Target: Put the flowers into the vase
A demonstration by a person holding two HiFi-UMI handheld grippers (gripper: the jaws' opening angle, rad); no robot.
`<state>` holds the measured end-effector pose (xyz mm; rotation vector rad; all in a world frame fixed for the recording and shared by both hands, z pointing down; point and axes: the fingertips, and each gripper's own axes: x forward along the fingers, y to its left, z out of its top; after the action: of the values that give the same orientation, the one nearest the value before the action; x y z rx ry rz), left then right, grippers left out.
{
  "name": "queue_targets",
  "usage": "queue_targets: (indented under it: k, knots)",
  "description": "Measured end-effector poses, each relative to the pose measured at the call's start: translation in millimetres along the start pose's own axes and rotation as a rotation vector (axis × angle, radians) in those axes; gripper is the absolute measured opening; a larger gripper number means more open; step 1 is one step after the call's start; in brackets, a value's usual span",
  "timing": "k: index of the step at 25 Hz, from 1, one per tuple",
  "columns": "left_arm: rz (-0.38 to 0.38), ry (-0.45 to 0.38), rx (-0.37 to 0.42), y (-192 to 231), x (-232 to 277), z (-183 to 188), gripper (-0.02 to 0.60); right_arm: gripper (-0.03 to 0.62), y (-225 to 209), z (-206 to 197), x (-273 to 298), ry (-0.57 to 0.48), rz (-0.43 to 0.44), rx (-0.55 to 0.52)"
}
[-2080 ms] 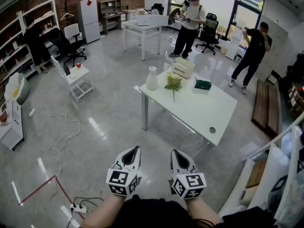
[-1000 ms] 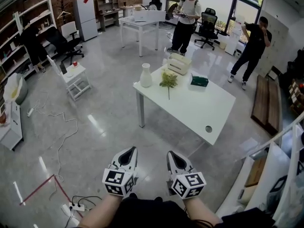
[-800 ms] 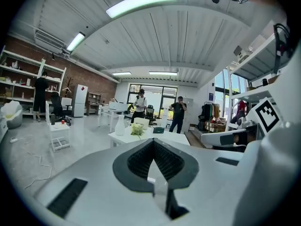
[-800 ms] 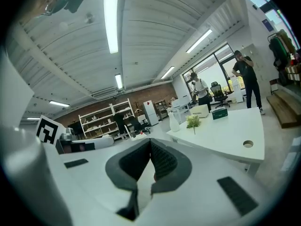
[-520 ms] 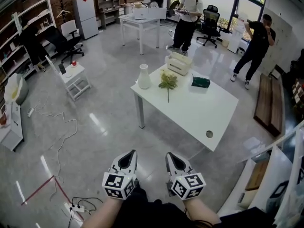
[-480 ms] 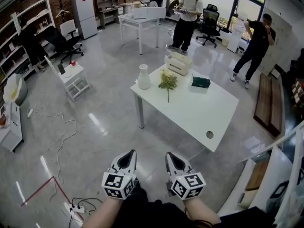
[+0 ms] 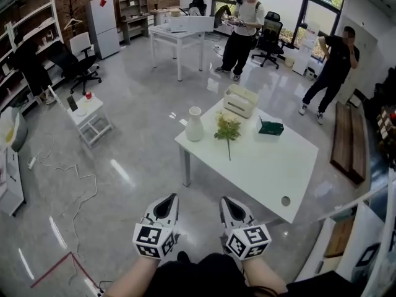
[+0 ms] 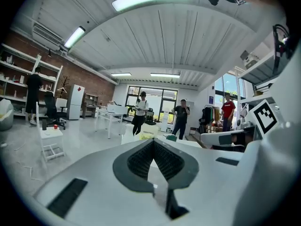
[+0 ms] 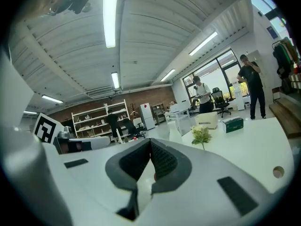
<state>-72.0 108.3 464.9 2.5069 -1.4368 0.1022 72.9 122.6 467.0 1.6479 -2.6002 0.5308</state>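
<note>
A white vase (image 7: 194,124) stands at the near left corner of the white table (image 7: 266,166). A green flower sprig (image 7: 227,130) lies flat on the table just right of the vase, its stem toward me. Both grippers are held side by side low in the head view, well short of the table and over the grey floor. The left gripper (image 7: 167,199) is shut with nothing in it, its pads meeting in the left gripper view (image 8: 153,141). The right gripper (image 7: 230,202) is also shut and empty; its view shows the vase (image 9: 175,130) and flowers (image 9: 201,134) ahead.
A beige box (image 7: 240,100) and a green box (image 7: 270,127) sit on the table's far side. Two people (image 7: 241,30) (image 7: 331,64) stand beyond it. A small white side table (image 7: 86,113) and floor cables (image 7: 68,166) are at left, a wooden bench (image 7: 346,141) at right.
The table with vase and flowers has come nearer and shifted right in the head view. Both grippers were carried forward together and stay shut.
</note>
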Motion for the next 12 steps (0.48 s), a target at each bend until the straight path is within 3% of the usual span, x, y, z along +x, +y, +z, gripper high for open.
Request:
queue_targets:
  k: [6, 12]
  knots:
    - [-0.026, 0.025, -0.021, 36.2, 57.0, 4.4, 0.003, 0.003, -16.3, 14.7, 63.9, 0.008, 0.003, 0.003]
    - [-0.009, 0.021, -0.022, 68.7, 133.5, 17.3, 0.003, 0.003, -62.4, 31.2, 140.6, 0.000, 0.024, 0.021]
